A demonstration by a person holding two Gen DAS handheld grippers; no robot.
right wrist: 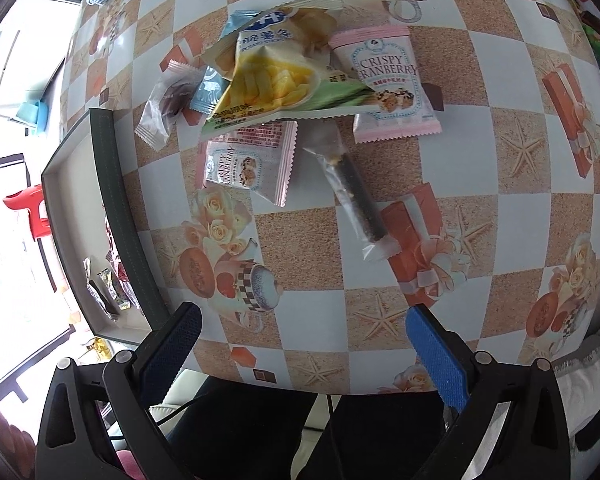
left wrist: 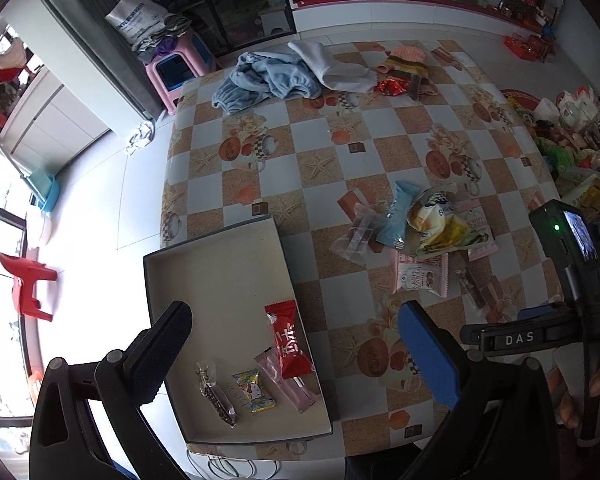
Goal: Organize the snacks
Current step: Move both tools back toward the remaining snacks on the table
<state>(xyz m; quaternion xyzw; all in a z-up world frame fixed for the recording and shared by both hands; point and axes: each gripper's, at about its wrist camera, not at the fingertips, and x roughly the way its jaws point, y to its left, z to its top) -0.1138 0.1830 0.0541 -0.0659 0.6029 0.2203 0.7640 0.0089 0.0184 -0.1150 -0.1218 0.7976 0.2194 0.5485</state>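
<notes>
With four snacks already in the box and a pile left on the surface, both grippers, left and right, hover with jaws wide and empty, so the next move is probably closing on the dark stick packet.

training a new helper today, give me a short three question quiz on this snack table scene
1. True or false: the box already holds four snacks, among them the red wrapper.
2. Which packet lies on top of the loose pile? A) potato stick bag B) cranberry packet C) blue wrapper
3. Fill in: both the left tool and the right tool are ____ and hold nothing.

Key: 1 true; 2 A; 3 open
</notes>
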